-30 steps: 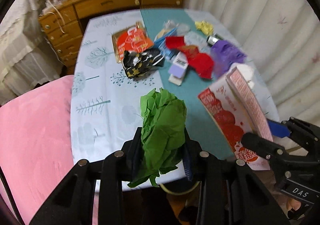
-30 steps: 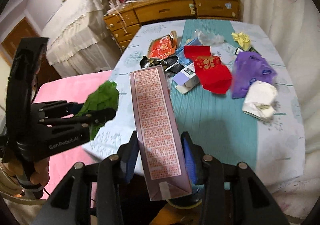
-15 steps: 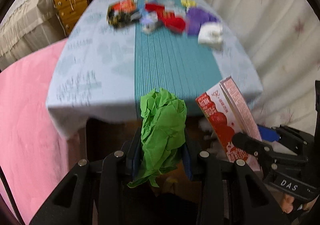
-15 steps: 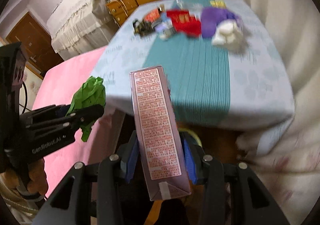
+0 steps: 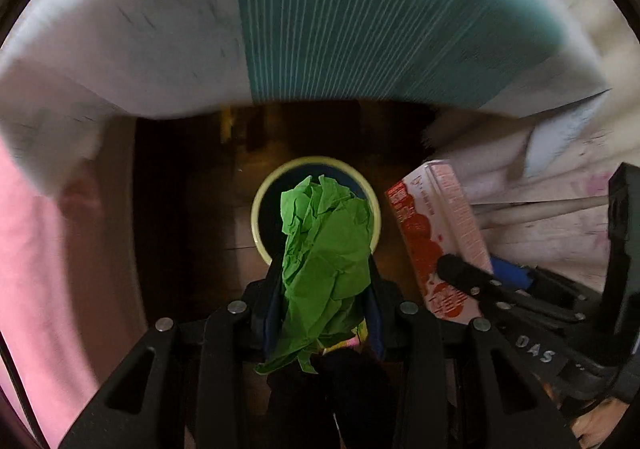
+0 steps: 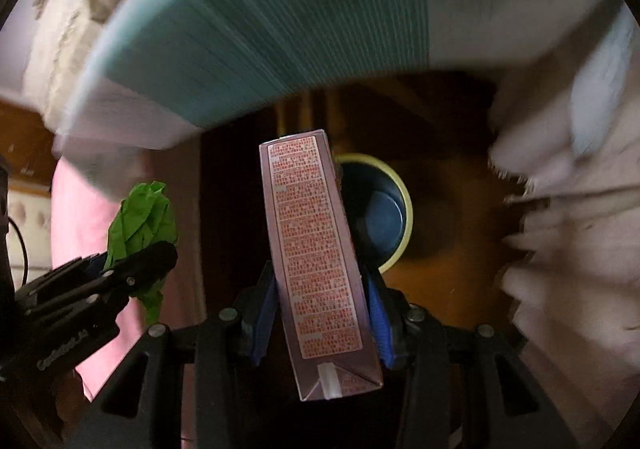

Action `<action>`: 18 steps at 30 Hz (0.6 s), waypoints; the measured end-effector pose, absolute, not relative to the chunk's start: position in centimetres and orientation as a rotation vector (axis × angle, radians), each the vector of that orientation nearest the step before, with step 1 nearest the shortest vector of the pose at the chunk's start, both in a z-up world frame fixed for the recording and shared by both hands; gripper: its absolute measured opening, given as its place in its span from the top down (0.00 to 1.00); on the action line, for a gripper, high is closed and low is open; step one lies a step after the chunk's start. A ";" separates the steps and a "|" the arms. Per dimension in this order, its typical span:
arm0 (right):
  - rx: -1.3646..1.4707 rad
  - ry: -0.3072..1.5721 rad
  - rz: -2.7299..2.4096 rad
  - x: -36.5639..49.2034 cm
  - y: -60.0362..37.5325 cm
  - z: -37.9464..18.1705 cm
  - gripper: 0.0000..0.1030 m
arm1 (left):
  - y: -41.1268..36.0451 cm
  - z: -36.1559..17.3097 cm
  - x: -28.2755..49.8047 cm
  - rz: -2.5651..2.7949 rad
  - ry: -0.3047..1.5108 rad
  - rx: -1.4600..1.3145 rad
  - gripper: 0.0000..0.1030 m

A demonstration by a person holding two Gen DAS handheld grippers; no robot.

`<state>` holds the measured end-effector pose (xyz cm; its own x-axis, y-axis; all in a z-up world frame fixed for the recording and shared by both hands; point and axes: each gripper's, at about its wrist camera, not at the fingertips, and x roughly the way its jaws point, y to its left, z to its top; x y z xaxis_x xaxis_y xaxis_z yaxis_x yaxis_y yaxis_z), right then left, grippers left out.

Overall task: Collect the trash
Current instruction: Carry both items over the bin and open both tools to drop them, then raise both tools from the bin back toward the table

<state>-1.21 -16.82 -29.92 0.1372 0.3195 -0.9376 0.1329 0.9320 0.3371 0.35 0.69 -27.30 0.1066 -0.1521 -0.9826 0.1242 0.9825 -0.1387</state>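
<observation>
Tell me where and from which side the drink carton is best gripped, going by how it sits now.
Grip the drink carton low on its long body, near the folded end, pads on the two broad printed faces. That is how the right gripper holds it now: coming in along its length, narrow text panel facing the camera. The flat, parallel faces probably seat the pads squarely, and the carton stays aimed toward the bin below.

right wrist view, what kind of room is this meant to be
Most likely a room in a home, perhaps a bedroom or dining corner. A table draped in a white and teal tablecloth stands over a dark wooden floor, with a small yellow-rimmed bin beneath it and pale curtains alongside.
</observation>
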 end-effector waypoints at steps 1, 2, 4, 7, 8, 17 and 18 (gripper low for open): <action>0.399 1.450 0.123 -0.9 -16.8 -32.2 0.59 | 0.7 -29.1 0.6 -0.202 1.459 -0.025 0.67; 0.417 1.460 0.111 -0.5 -16.8 -34.5 0.59 | 0.7 -31.1 0.9 -0.203 1.466 -0.030 0.67; 0.451 1.467 0.093 0.3 -16.8 -39.3 0.59 | 0.6 -35.9 1.6 -0.201 1.480 -0.037 0.67; 0.488 1.478 0.064 1.4 -16.8 -45.8 0.59 | 0.4 -42.0 2.3 -0.197 1.502 -0.033 0.66; 0.499 1.485 0.053 1.9 -16.7 -48.1 0.59 | 0.4 -43.2 2.5 -0.195 1.508 -0.029 0.66; 0.494 1.435 0.006 2.6 -16.9 -55.7 0.33 | 1.7 -51.8 4.7 -0.177 1.514 -0.030 0.22; 0.499 1.421 0.015 2.4 -17.0 -55.7 0.32 | 1.9 -52.0 4.6 -0.168 1.510 -0.038 0.22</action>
<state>2.42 -17.01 -55.75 0.1670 0.3027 -0.9383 0.2827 0.8970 0.3397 4.61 1.93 -51.96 0.0519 -0.1342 -0.9896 0.0866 0.9878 -0.1294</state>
